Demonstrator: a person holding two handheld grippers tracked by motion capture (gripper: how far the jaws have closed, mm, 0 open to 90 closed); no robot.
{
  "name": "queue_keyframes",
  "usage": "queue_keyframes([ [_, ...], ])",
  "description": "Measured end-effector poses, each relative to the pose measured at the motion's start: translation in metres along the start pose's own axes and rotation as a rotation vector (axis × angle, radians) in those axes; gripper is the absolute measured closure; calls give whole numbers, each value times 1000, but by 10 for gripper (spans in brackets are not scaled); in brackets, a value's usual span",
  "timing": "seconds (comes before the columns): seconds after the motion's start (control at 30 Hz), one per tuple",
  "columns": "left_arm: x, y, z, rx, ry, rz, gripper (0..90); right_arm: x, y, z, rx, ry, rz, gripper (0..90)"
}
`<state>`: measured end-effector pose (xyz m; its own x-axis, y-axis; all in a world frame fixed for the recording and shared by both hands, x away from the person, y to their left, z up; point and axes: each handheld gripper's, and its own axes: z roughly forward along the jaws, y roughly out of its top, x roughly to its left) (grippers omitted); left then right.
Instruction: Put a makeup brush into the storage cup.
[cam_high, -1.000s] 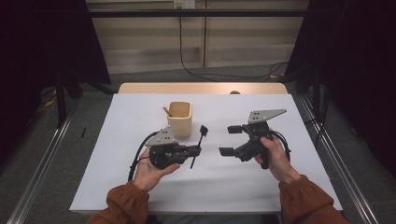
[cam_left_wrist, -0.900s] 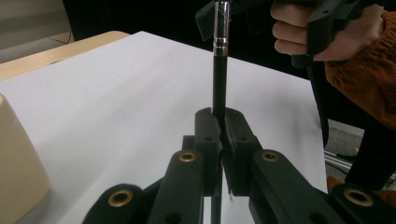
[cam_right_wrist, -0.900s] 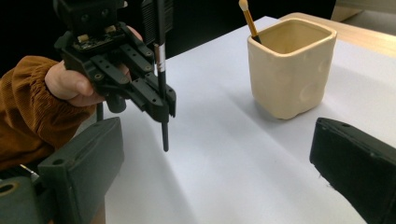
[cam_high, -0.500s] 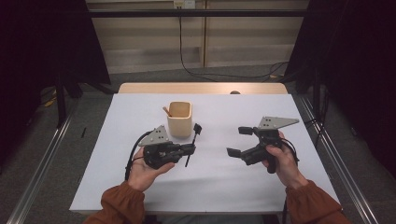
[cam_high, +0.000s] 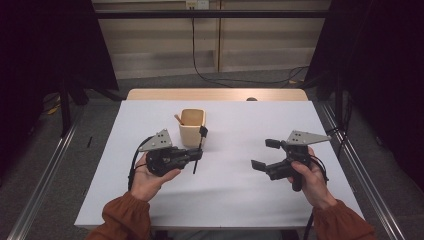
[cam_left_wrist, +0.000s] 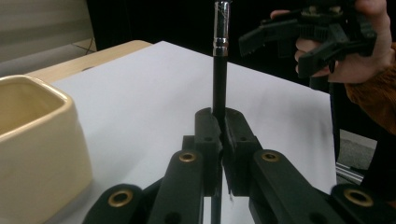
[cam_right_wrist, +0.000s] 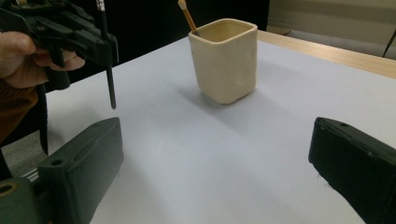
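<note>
The black pen is clamped upright between the jaws of the left tongs, which are closed tight on its shaft about halfway along. Its metal-banded upper end rises well above the jaws in the left gripper view. Its lower end hangs below them, pointing down at the white tabletop; whether the tip touches the sheet cannot be told. In the high view the pen stands just in front of the cream cup, at the tip of the left tongs, which the person's left hand holds level over the tabletop, pointing to the right.

The cup is a squarish, cream-coloured ceramic pot, standing upright on the tabletop behind the pen and close to it but apart from it. A thin wooden stick with a rounded end leans out of its left rear corner.

Well apart to the right, the right tongs are held by the person's right hand above the tabletop, pointing left toward the pen. Their jaws stand wide apart with nothing between them. In the right gripper view the cup lies ahead between the two spread jaws, with the pen and left tongs at upper left.
</note>
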<state>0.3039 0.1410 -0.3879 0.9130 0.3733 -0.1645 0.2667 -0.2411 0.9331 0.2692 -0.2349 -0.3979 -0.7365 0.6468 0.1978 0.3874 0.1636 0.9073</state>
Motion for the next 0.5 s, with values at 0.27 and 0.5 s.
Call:
queue_keyframes([
  [0.27,6,6,-9,-16,27,2,858,1,-12,-7,-26,-37,-3,24],
  [0.5,11,15,-15,-33,48,7,858,2,-22,-13,-43,-82,-13,20],
])
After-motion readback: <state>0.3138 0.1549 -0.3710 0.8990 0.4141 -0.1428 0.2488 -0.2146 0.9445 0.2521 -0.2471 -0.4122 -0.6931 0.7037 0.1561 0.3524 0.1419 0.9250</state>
